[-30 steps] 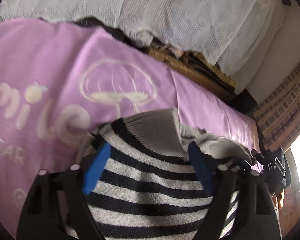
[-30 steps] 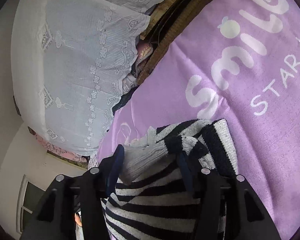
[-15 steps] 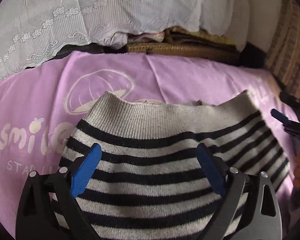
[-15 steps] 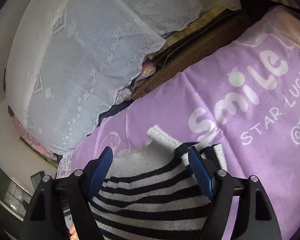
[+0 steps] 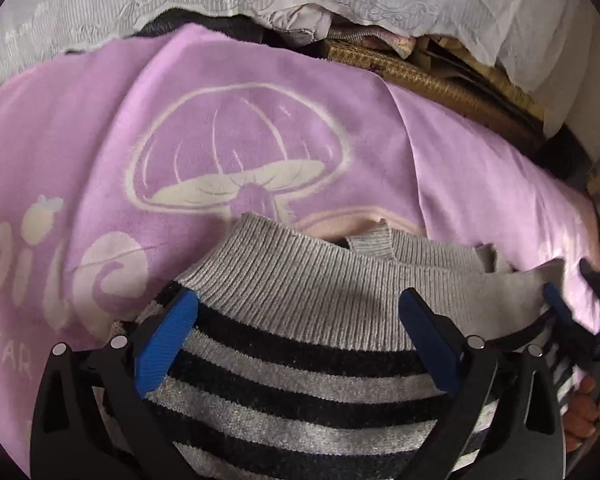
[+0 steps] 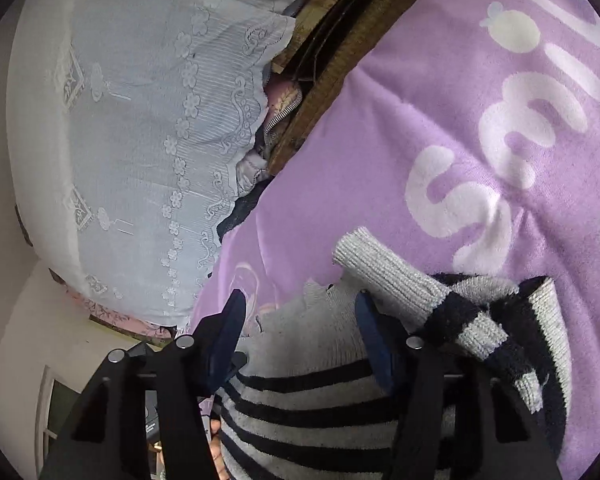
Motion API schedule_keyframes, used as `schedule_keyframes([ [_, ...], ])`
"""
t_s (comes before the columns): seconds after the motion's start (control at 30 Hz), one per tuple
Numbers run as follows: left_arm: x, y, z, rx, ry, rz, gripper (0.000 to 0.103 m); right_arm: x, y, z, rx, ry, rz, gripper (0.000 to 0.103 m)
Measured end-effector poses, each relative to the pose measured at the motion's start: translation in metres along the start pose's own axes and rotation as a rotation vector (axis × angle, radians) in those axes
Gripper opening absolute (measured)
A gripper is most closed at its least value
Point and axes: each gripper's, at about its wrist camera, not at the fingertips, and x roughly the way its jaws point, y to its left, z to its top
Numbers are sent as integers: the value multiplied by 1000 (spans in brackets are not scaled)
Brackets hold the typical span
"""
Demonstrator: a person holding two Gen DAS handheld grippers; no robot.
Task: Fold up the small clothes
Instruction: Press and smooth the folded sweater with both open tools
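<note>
Striped grey-and-black knit sweater [image 5: 300, 344] lies on the purple blanket [image 5: 100, 140]; the left tool [image 5: 300, 340] has just been opening, spread wide over its ribbed hem, pads clear; the right tool [image 6: 300, 336] has just been closing, the grey edge between its blue pads, grasp uncertain.

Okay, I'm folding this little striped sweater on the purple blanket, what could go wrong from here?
1. The sleeve lies askew across the striped sweater, so it may get folded in crooked.
2. The left gripper stands wide open over the grey ribbed hem, gripping nothing; that side could slump.
3. Dragging the knit may bunch the purple blanket underneath.
</note>
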Motion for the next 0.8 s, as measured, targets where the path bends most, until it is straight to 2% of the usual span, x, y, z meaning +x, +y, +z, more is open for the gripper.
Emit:
schedule_keyframes([
  [0.07, -11, -6, -7, 22, -27, 37, 98, -6, 11, -8, -58, -10, -61, 58],
  [0.1, -24, -9, -14, 46, -61, 52, 98, -10, 27, -16, -135, -18, -115, 67],
  [0.13, -36, -12, -20, 75, -97, 54, 98, -14, 39, -23, -203, -25, -142, 82],
  [0.2, -52, -21, -32, 120, -127, 35, 98, -20, 71, -45, -362, -42, -173, 92],
  [0.27, -57, -27, -44, 155, -99, 1, 98, -16, 88, -64, -447, 0, -161, 93],
  [0.3, -52, -28, -49, 167, -82, 11, 98, -10, 91, -72, -466, 33, -166, 94],
  [0.37, -34, -31, -58, 181, -31, 77, 99, 13, 82, -90, -494, 133, -252, 95],
  [0.4, -29, -31, -61, 180, -28, 80, 99, 26, 73, -98, -514, 182, -310, 96],
  [0.43, -32, -31, -61, 179, -40, 82, 99, 26, 74, -105, -575, 157, -327, 95],
  [0.5, -39, -29, -62, 167, -38, 92, 99, 18, 86, -112, -618, 136, -398, 95],
  [0.6, -60, -21, -74, 118, -69, 83, 99, -15, 98, -120, -644, 26, -388, 96],
  [0.67, -69, -16, -82, 101, -79, 77, 99, -33, 100, -128, -676, -16, -444, 99],
  [0.73, -71, -16, -95, 97, -68, 84, 99, -41, 89, -138, -691, -13, -536, 99],
  [0.77, -68, -19, -100, 113, -59, 109, 99, -39, 79, -142, -684, 19, -585, 99],
  [0.8, -65, -26, -108, 152, -68, 159, 99, -37, 67, -147, -683, 59, -595, 100],
])
